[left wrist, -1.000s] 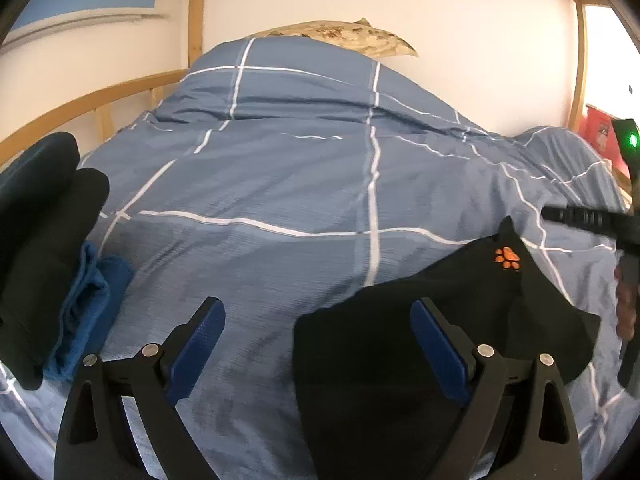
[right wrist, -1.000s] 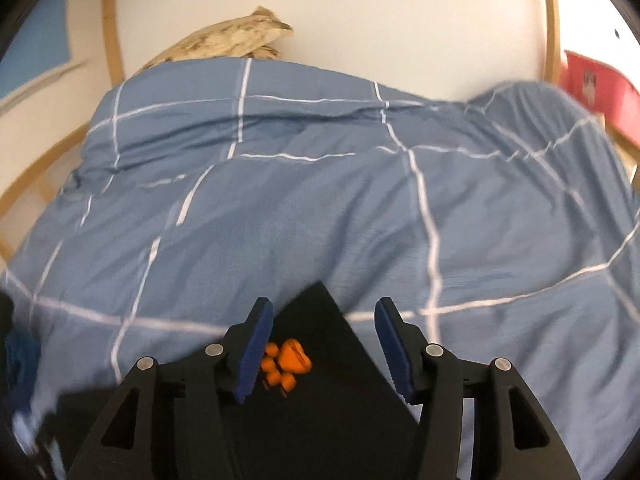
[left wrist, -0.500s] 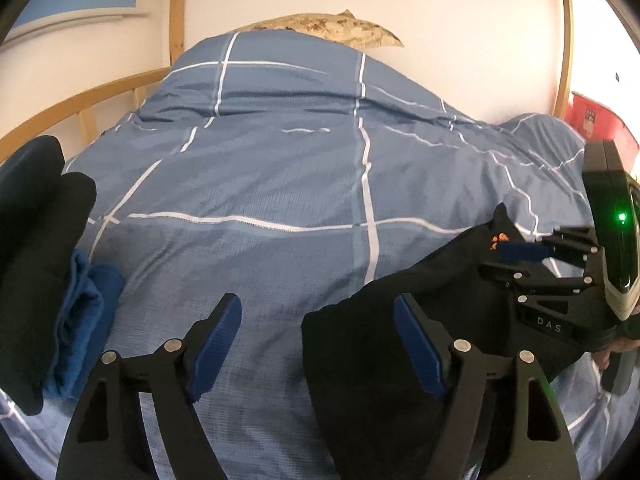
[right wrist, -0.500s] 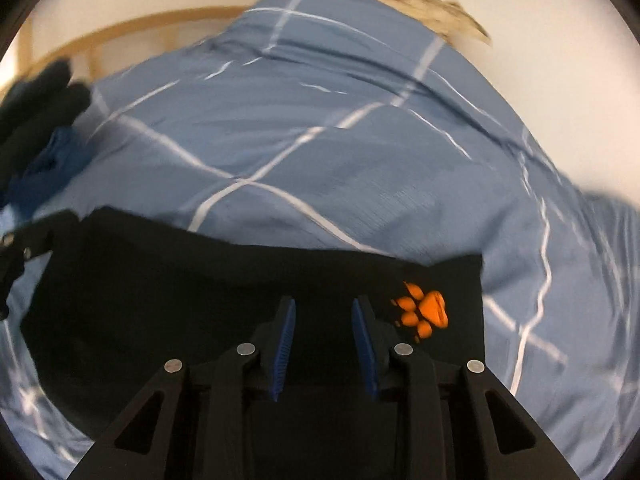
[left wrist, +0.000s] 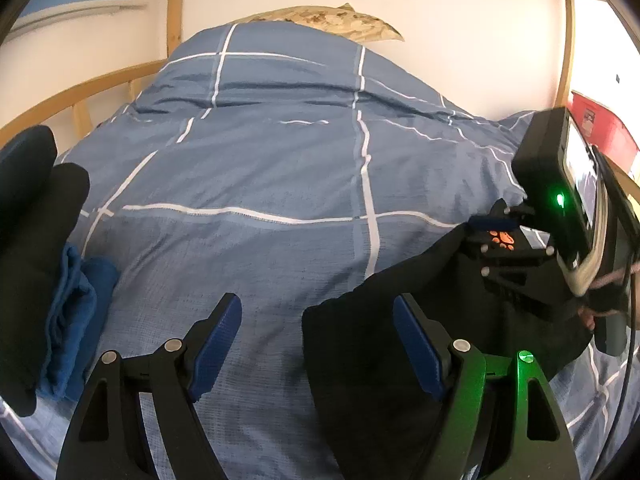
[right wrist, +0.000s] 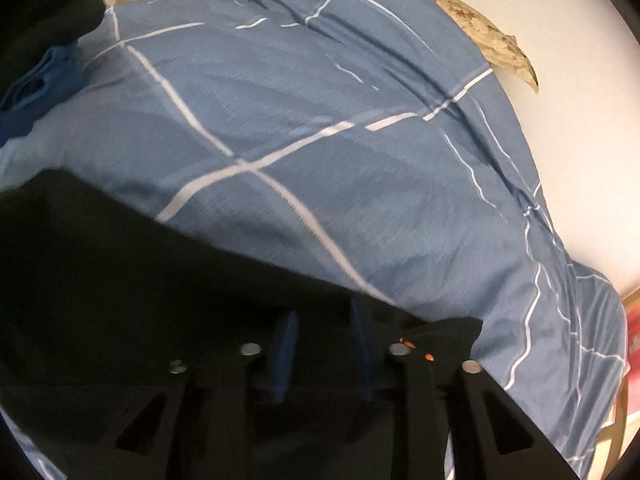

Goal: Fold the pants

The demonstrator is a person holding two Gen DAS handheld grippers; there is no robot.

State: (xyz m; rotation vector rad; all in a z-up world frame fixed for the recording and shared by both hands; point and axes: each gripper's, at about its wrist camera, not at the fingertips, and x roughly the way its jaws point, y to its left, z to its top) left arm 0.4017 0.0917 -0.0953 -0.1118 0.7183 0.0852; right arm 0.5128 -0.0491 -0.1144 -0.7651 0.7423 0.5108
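I see the black fabric pants with an orange paw-print logo (left wrist: 400,332) lying on the bed's blue duvet with white grid stripes (left wrist: 280,168), at the near right of the left wrist view. In the right wrist view the pants (right wrist: 140,280) fill the lower left half of the pic.

Left claw (left wrist: 318,344): released, jaws set wide. The left blue pad (left wrist: 218,340) sits over bare duvet; the right blue pad (left wrist: 416,344) sits over the pants. The garment's near-left corner lies between the 2 pads, w/ no pad pressing on it that I can see.

Right claw (right wrist: 322,344): jaws narrow and just been closing. Black fabric lies between and around the 2 pads; the gap is dark and blurred, so I cannot tell if the pads actually pinch it. In the left wrist view the right claw (left wrist: 492,226) sits at the pants' far right corner, just beside the orange paw logo (left wrist: 502,238), w/ a green LED lit on its body.

Other items: a folded blue towel-like cloth (left wrist: 68,320) lies at the left edge of the bed, touching a stack of dark folded garments (left wrist: 36,240). A beige patterned pillow (left wrist: 332,24) shows behind the duvet at the far end, against the white wall. A wooden bed rail (left wrist: 80,92) curves along the left side.
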